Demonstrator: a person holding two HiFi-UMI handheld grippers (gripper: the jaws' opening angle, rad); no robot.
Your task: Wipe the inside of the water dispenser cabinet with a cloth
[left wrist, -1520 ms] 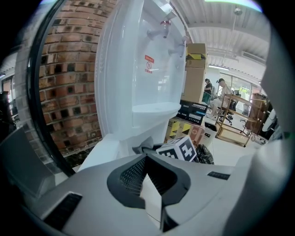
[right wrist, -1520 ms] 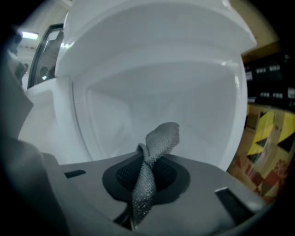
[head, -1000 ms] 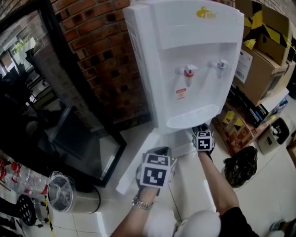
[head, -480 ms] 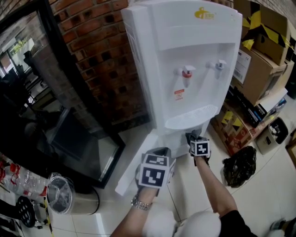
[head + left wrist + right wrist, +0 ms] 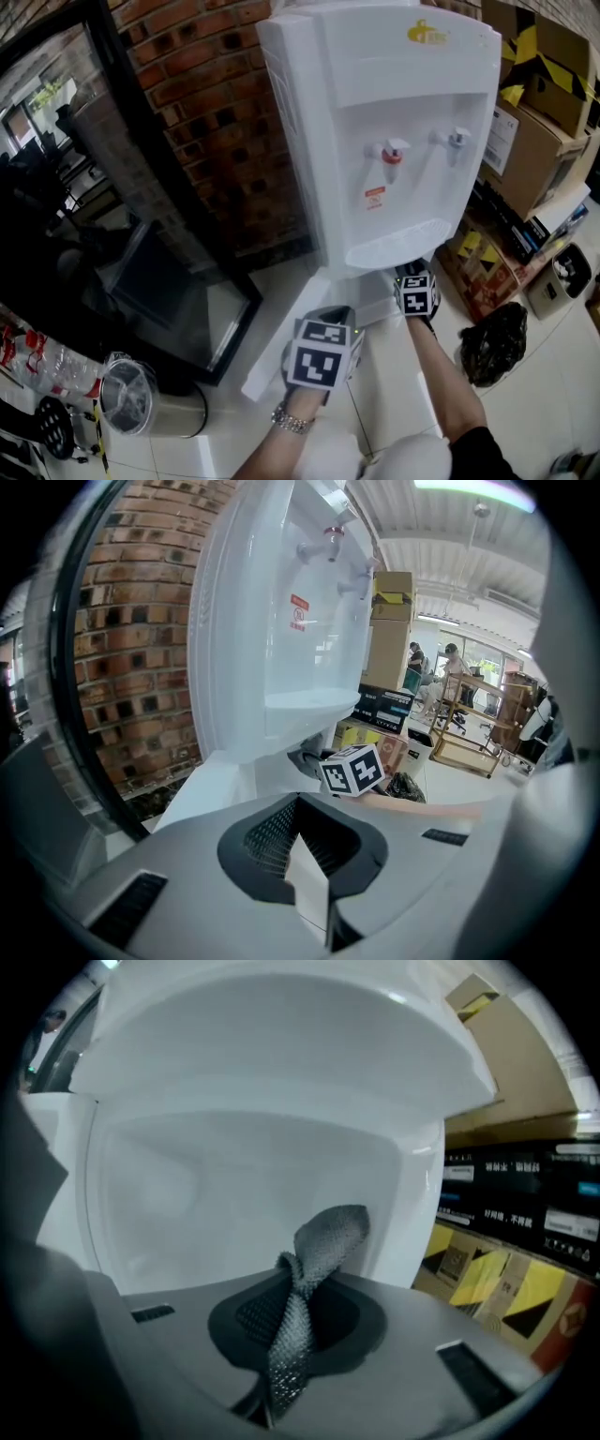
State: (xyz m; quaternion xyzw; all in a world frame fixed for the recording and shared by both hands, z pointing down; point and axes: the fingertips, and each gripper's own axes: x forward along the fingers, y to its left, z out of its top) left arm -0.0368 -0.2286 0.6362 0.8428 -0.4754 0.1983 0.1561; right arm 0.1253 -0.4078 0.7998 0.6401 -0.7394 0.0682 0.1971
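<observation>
The grey cloth (image 5: pixel 314 1269) is pinched in the jaws of the right gripper (image 5: pixel 415 281), its loose end standing up at the mouth of the white cabinet (image 5: pixel 244 1185), low on the water dispenser (image 5: pixel 394 122) and just under the drip tray (image 5: pixel 394 246). The cabinet door (image 5: pixel 281 337) is swung open to the left. Just beside it hovers the left gripper (image 5: pixel 323 323), jaws pressed together on a thin white sliver (image 5: pixel 309 892) that I cannot identify. I judge the wiping itself is in hand or about to start. The next move calls for pushing the cloth deeper, flat against the inner wall, and sweeping it across.
</observation>
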